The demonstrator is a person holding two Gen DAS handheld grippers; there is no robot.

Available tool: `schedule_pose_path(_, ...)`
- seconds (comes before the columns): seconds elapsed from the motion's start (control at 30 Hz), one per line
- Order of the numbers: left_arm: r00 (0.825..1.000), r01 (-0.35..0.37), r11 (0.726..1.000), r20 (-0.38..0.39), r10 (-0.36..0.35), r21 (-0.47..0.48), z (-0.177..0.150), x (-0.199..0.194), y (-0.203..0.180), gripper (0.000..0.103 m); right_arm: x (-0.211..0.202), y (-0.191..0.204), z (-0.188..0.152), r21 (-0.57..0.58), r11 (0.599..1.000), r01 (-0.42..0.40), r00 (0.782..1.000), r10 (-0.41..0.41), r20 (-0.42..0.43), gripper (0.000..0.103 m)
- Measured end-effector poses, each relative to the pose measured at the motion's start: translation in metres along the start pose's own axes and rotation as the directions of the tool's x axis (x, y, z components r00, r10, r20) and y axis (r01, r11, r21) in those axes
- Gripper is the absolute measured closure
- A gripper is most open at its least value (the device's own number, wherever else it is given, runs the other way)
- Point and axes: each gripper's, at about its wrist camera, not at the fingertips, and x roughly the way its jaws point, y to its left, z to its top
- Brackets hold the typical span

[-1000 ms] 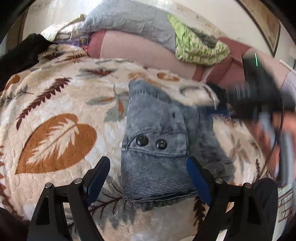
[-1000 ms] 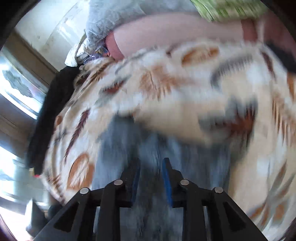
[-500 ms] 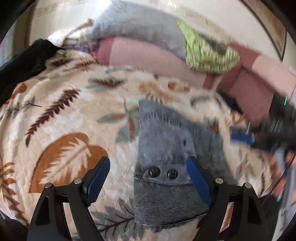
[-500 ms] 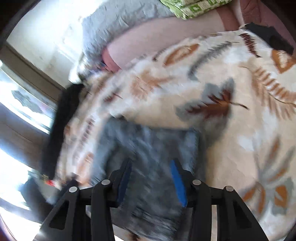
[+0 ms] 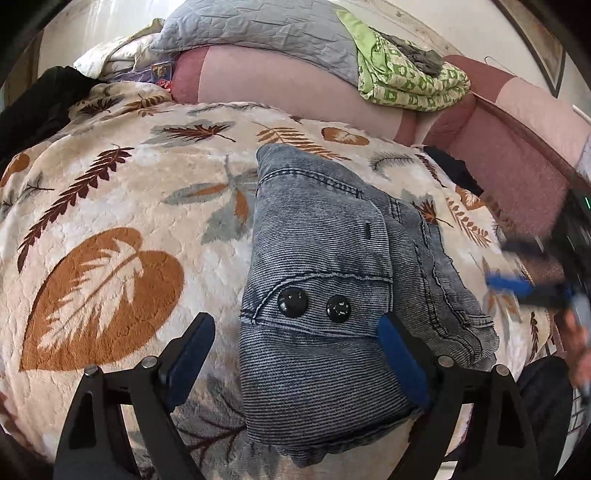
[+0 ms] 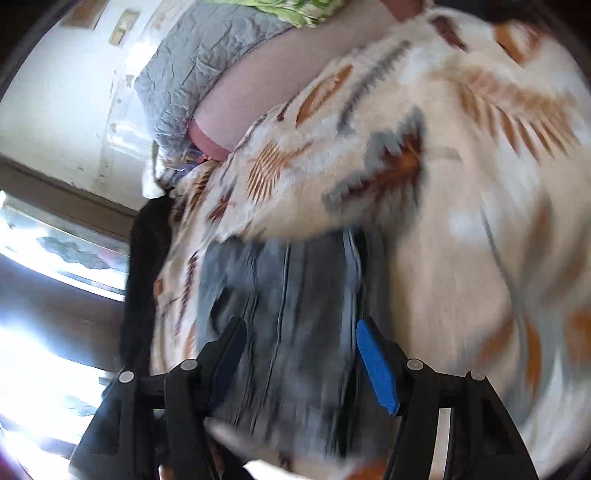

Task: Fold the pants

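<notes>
The left gripper [image 5: 295,354] hangs over the near end of the jeans [image 5: 332,280], jaws wide and empty: one pad sits over the blanket [image 5: 110,206], the other over the denim's right part. The right gripper [image 6: 299,354] has just been opening its jaws; denim lies below the gap, unpinched. The folded bundle rests mid-blanket, its long axis running away from the left gripper toward the pillows [image 5: 258,33]. The left seems nearer the buttoned end; the right approaches from the side.
</notes>
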Motion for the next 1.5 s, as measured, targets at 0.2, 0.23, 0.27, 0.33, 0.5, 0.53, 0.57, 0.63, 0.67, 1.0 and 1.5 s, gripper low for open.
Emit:
schedule_pose_path(0.2, 1.0, 0.004, 1.0, 0.01, -0.004, 0.014, -0.002, -0.004, -0.004, 0.012, 0.016, -0.027, -0.039, 0.152, 0.983, -0.104, 0.991, 0.115, -0.066, 0.037)
schedule_pose_path(0.23, 1.0, 0.003, 1.0, 0.012, -0.004, 0.018, -0.003, -0.005, -0.005, 0.013, 0.018, -0.028, -0.04, 0.166, 0.979, -0.122, 0.989, 0.134, -0.063, 0.037)
schedule_pose_path(0.27, 1.0, 0.002, 1.0, 0.015, -0.002, 0.023, -0.003, -0.006, -0.005, 0.012, 0.022, -0.03, -0.04, 0.186, 0.972, -0.145, 0.985, 0.16, -0.07, 0.037)
schedule_pose_path(0.33, 1.0, -0.004, 1.0, 0.025, 0.003, 0.031, -0.005, -0.009, -0.005, 0.013, 0.032, -0.034, -0.043, 0.214, 0.963, -0.161, 0.978, 0.185, -0.093, 0.036)
schedule_pose_path(0.5, 0.999, -0.007, 1.0, 0.044, 0.006, 0.02, -0.003, -0.013, -0.004, 0.013, 0.03, -0.032, -0.038, 0.168, 0.979, -0.12, 0.987, 0.136, -0.088, 0.073)
schedule_pose_path(0.53, 0.999, -0.007, 1.0, 0.047, 0.006, 0.019, -0.003, -0.013, -0.004, 0.013, 0.031, -0.026, -0.037, 0.124, 0.989, -0.084, 0.99, 0.097, -0.1, 0.084)
schedule_pose_path(0.57, 0.999, -0.008, 1.0, 0.052, 0.007, 0.016, -0.003, -0.014, -0.003, 0.013, 0.031, -0.014, -0.036, 0.067, 0.997, -0.041, 0.994, 0.048, -0.099, 0.084)
schedule_pose_path(0.63, 0.998, -0.012, 1.0, 0.061, 0.011, 0.008, -0.001, -0.015, -0.001, 0.013, 0.023, 0.012, -0.037, -0.057, 0.997, 0.049, 0.996, -0.053, -0.069, 0.085)
schedule_pose_path(0.67, 0.998, -0.012, 1.0, 0.065, 0.012, 0.003, 0.0, -0.016, 0.0, 0.013, 0.015, 0.03, -0.036, -0.131, 0.987, 0.094, 0.995, -0.099, -0.032, 0.085)
schedule_pose_path(1.0, 0.995, -0.029, 1.0, 0.093, 0.029, 0.0, 0.013, -0.025, -0.004, 0.012, 0.027, 0.007, -0.039, -0.217, 0.948, 0.232, 0.971, -0.24, -0.014, 0.085)
schedule_pose_path(1.5, 0.993, -0.107, 0.984, -0.024, 0.112, 0.144, -0.004, 0.01, -0.024, 0.008, -0.038, 0.031, -0.018, -0.168, 0.958, 0.232, 0.969, -0.212, 0.126, 0.077)
